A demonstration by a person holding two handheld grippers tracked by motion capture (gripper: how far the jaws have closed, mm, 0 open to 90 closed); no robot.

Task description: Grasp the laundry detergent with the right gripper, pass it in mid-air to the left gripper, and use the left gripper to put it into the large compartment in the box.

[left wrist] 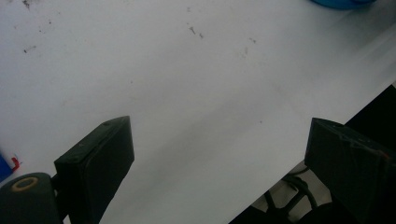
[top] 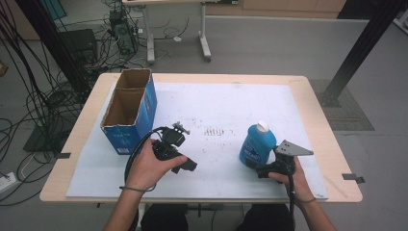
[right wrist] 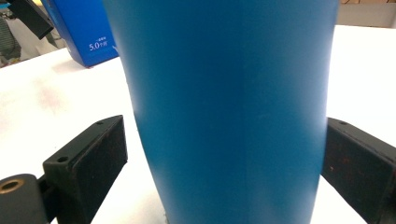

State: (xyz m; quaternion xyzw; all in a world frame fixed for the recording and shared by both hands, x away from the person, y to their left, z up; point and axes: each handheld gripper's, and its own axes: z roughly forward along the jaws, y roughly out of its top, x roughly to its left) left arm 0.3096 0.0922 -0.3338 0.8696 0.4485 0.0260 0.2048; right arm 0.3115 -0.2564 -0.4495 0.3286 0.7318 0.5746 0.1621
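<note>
The big tabletop [top: 308, 96] has a white sheet over it, so things are easy to see. At about 10 o'clock on it stands a blue cardboard box [top: 130, 118], open at the top, likely so something can be dropped in. At about 4 o'clock stands a blue bottle [top: 257, 144] with a white cap, upright and close to the person so it is easy to reach. The right gripper [right wrist: 224, 140] is wide open with one jaw on each side of the bottle, not yet squeezing it, ready to grab. The left gripper [left wrist: 219, 154] is also wide open and holds nothing; it waits over the bare sheet at about 7 o'clock, out of the way.
</note>
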